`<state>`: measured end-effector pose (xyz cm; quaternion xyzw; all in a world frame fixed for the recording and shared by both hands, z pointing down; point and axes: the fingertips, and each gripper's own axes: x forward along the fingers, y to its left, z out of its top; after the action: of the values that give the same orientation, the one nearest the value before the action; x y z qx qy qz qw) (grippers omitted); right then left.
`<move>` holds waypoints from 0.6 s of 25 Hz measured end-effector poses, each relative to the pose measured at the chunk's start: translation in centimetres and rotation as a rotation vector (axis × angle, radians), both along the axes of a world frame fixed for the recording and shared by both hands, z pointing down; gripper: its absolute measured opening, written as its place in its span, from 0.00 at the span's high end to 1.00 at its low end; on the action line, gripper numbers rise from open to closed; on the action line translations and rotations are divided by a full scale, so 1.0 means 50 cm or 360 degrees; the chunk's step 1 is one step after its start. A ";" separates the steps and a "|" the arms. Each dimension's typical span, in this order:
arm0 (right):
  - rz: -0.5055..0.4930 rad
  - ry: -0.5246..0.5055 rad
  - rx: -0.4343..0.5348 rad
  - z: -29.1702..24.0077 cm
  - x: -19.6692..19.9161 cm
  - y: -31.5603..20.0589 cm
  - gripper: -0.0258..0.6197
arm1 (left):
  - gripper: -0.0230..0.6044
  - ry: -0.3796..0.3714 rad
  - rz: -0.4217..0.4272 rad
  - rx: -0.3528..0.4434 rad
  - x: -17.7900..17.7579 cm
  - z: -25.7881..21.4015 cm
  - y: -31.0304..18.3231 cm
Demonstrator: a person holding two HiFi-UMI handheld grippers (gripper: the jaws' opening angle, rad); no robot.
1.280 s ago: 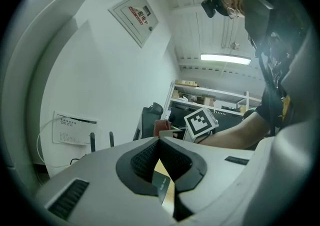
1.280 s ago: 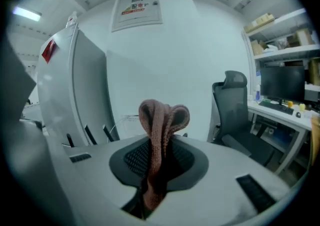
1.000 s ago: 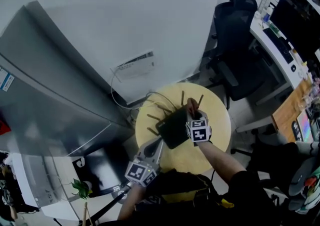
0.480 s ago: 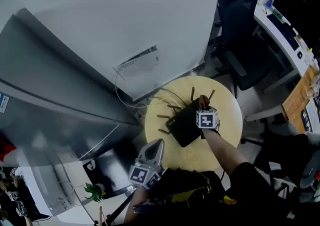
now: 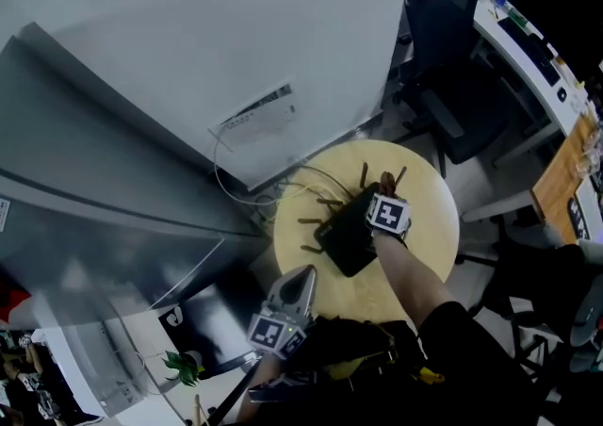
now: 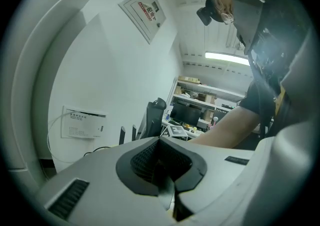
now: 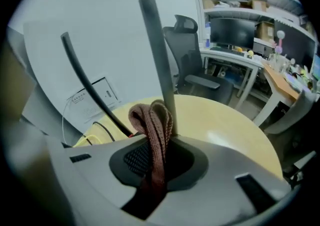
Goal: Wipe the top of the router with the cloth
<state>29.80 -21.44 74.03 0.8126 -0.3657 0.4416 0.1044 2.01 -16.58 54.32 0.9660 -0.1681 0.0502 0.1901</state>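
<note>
Leaning over a round yellow table, a person works on a black router that lies flat toward the tabletop's 9 o'clock side, its stick antennas fanning out from 9 to 1 o'clock toward the wall. The right gripper is down at the router's 1 o'clock corner, jaws clamped on a folded brown cloth, a placement that appears meant to press the fabric onto the lid near the antenna bases. The left gripper hangs off the table's 7 o'clock edge, jaws pressed together on nothing, seemingly parked clear of the wiping. The router's top looks matte and dark, with no dust discernible from overhead. The cloth is ribbed and bunched into a loop that rises just beside one upright antenna.
</note>
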 end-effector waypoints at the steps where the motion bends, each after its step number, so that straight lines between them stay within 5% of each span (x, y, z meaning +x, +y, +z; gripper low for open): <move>1: 0.0019 0.0012 0.0007 -0.001 0.001 0.003 0.86 | 0.96 0.0002 0.0002 0.0008 0.000 -0.002 0.002; 8: 0.0041 0.0079 0.0044 -0.008 0.009 0.015 0.86 | 0.96 -0.0023 0.0002 -0.0003 -0.008 0.009 0.012; 15: 0.0101 -0.0056 0.0233 -0.042 -0.009 0.023 0.87 | 0.96 -0.0009 0.0043 0.0010 0.013 0.015 0.037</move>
<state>29.37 -20.30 71.93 0.8214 -0.3728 0.4310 0.0241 2.67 -14.75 55.05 0.9686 -0.1557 0.0549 0.1860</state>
